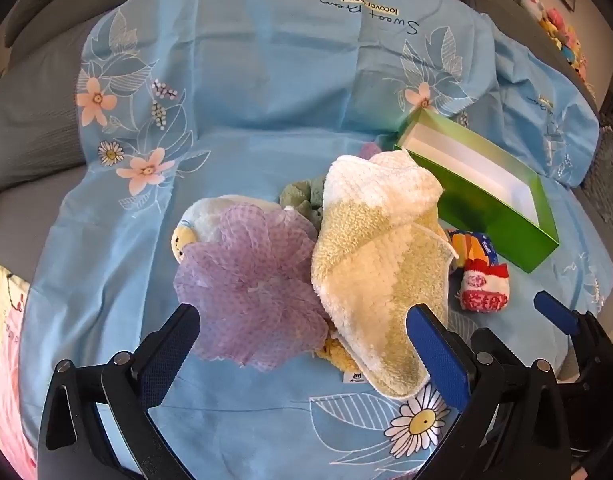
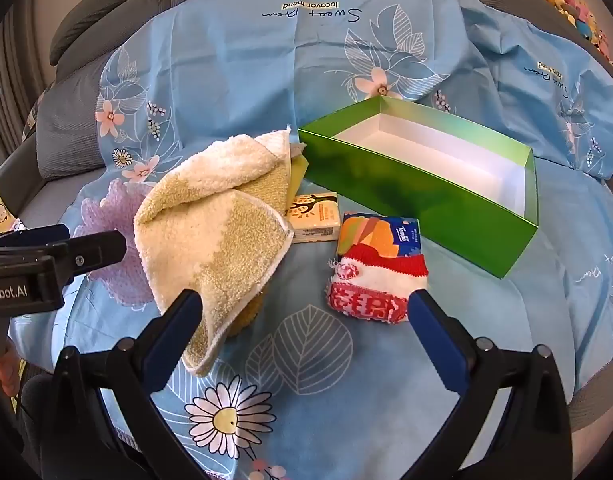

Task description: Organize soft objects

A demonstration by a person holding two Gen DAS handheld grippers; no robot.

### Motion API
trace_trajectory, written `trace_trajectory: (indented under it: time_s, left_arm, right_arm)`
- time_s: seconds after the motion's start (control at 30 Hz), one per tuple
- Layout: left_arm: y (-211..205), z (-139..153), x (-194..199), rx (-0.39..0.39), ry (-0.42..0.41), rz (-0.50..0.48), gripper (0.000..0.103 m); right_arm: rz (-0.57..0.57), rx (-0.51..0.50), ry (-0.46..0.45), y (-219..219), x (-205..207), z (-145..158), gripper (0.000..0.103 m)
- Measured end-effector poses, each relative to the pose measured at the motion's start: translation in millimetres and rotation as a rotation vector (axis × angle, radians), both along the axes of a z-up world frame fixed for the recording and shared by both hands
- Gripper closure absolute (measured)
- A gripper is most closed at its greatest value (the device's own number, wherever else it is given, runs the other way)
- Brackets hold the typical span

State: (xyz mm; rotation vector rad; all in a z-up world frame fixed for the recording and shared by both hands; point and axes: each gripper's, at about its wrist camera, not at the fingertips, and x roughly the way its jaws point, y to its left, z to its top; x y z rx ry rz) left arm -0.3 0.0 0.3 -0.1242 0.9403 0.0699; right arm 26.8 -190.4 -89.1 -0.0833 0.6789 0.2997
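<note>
A crumpled yellow and white towel (image 1: 378,248) (image 2: 214,224) lies in the middle of the blue floral sheet (image 1: 246,120). A purple mesh bath puff (image 1: 250,284) (image 2: 106,220) lies on its left, over a small plush toy (image 1: 186,236). A red and white knitted pouch (image 1: 484,290) (image 2: 372,288) rests against a colourful tissue pack (image 2: 382,232), with an orange-printed tissue pack (image 2: 314,216) beside it. The open green box (image 1: 490,200) (image 2: 418,192) holds nothing. My left gripper (image 1: 302,324) hangs open above puff and towel. My right gripper (image 2: 306,308) is open just short of the pouch.
The sheet covers a grey sofa (image 1: 34,120) whose cushions rise behind. Green cloth (image 1: 302,196) peeks out behind the towel. Stuffed toys (image 1: 558,28) sit at the far right. The right gripper's blue pad (image 1: 554,312) shows in the left wrist view; the left gripper's black body (image 2: 46,260) shows in the right.
</note>
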Motion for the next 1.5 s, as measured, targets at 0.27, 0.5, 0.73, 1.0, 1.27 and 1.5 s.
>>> trace_trajectory:
  time_s: [0.27, 0.5, 0.73, 1.0, 1.27, 1.5]
  left_arm:
    - [15, 6, -3, -0.048, -0.002, 0.006, 0.000]
    - [36, 4, -9, -0.088, -0.018, 0.044, 0.000]
    - [33, 3, -10, -0.087, -0.021, 0.020, 0.000]
    - [20, 5, -11, -0.074, -0.042, -0.028, 0.000]
    - [23, 4, -11, -0.106, -0.042, -0.032, 0.000]
    - [22, 1, -12, -0.108, -0.040, -0.038, 0.000]
  right_arm:
    - [-0.010, 0.012, -0.010, -8, 0, 6, 0.001]
    - [-0.031, 0.042, -0.018, -22, 1, 10, 0.001]
    - [-0.012, 0.043, -0.014, -20, 3, 7, 0.001]
    - [0.000, 0.034, -0.016, -19, 3, 6, 0.001]
    - [0.003, 0.046, -0.011, -20, 2, 5, 0.001]
    - [0.012, 0.033, -0.009, -15, 1, 4, 0.001]
